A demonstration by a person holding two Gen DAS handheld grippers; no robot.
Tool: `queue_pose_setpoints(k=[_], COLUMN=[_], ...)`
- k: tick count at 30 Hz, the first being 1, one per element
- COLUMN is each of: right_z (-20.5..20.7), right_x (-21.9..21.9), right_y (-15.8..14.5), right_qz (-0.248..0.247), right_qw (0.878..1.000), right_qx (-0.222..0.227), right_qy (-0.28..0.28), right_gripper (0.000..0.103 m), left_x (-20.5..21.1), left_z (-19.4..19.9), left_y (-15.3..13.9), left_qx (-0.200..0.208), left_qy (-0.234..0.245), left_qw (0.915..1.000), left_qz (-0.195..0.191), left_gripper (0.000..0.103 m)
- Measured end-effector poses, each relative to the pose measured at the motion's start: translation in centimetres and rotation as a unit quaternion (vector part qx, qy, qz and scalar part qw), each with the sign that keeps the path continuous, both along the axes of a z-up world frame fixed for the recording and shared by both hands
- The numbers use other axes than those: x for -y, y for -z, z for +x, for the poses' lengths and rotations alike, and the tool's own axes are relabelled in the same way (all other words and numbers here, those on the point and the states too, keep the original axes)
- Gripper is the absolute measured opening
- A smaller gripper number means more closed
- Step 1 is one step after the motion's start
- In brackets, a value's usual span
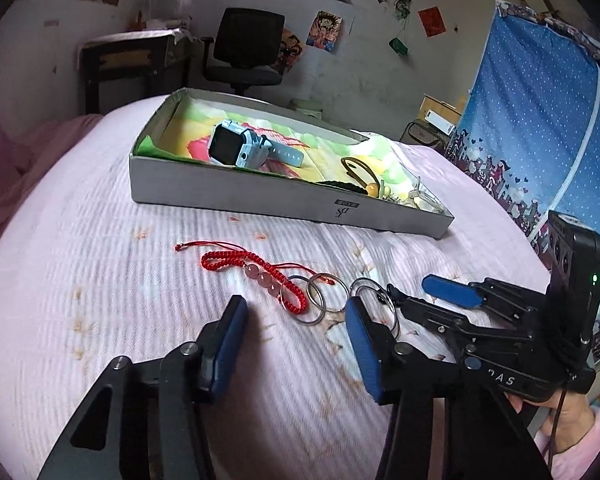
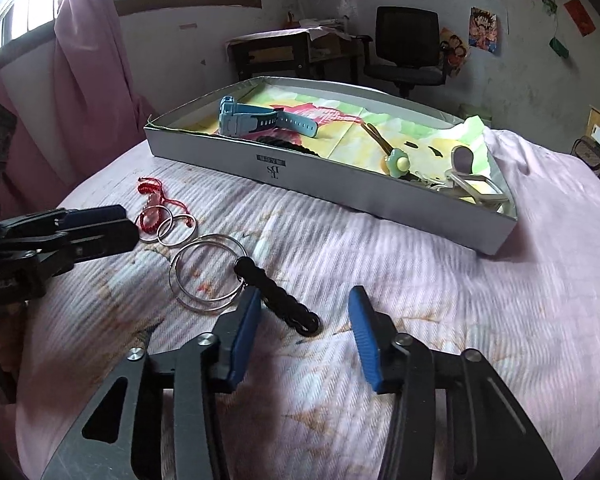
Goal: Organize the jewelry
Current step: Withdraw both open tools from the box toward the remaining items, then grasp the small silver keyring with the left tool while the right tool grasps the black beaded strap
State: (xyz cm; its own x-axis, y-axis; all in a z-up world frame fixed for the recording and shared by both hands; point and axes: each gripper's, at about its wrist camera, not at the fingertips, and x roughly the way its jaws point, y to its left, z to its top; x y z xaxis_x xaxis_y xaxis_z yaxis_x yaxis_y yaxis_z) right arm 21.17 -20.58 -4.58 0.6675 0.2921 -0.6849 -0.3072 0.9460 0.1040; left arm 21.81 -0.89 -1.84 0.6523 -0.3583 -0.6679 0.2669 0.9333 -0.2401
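Note:
A red braided bracelet (image 1: 256, 270) with pink beads lies on the pink bedspread, joined to two small metal rings (image 1: 320, 296). My left gripper (image 1: 296, 316) is open just short of them, and its pads touch nothing. Two larger metal rings (image 2: 208, 276) carry a black braided cord (image 2: 284, 300). That cord lies between the fingers of my open right gripper (image 2: 306, 300), close to the left pad. Beyond stands a flat grey box (image 2: 340, 188) lined with coloured paper. It holds a light blue watch (image 2: 252, 118) and other trinkets.
The box (image 1: 260, 196) sits across the far side of the bed. Behind it are a black office chair (image 1: 244, 52) and a desk (image 1: 136, 56). A blue dotted curtain (image 1: 540, 100) hangs on the right, and a pink curtain (image 2: 84, 60) on the left.

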Motion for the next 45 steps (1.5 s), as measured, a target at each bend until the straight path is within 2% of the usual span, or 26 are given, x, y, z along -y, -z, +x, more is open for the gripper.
queue_pose_setpoints(k=[7,12,14,17,26,31,34,40,45], right_z=[0.2,-0.1,-0.1,-0.1,-0.6,-1.0,-1.3,-1.7,-1.6], right_x=[-0.7,-0.9,-1.0,-1.2,-1.0,-1.0,-1.0,-0.6,0.2], right_y=[0.4,0.5,0.6,0.6,0.7,0.9,0.8,0.4,0.0], right_qz=[0.0,-0.005,-0.009,-0.011,0.0,0.003,0.002,0.01,0.027], right_qw=[1.0,1.0,1.0,1.0,1.0,1.0,1.0,1.0,0.999], right_qx=[-0.001,-0.001,-0.001,-0.001,-0.001,-0.002,0.001,0.013,0.027], right_qy=[-0.013,-0.01,-0.01,-0.009,-0.006,-0.008,-0.009,0.0,0.017], right_gripper=[0.027,0.026,0.026,0.025,0.024,0.016,0.012,0.011,0.011], left_x=[-0.4,-0.8,-0.9,-0.9,-0.9,-0.8,-0.9,-1.8,-1.9], left_z=[0.3,0.4,0.3,0.4,-0.9,-1.8,-2.6,-3.3,-3.6], left_y=[0.8,1.1,1.2,1.3,1.0,0.7,0.2,-0.4,-0.7], left_qx=[-0.004,-0.009,-0.01,-0.011,0.01,0.023,0.047,0.068,0.071], left_qy=[0.003,0.007,0.007,0.009,0.01,0.016,0.01,0.0,-0.002], left_qw=[0.9997,0.999,0.999,0.9987,0.9988,0.9987,0.9979,0.9958,0.9957], left_qz=[-0.025,-0.043,-0.044,-0.048,-0.047,-0.044,-0.043,-0.062,-0.059], left_gripper=[0.027,0.018,0.009,0.007,0.004,0.004,0.004,0.003,0.003])
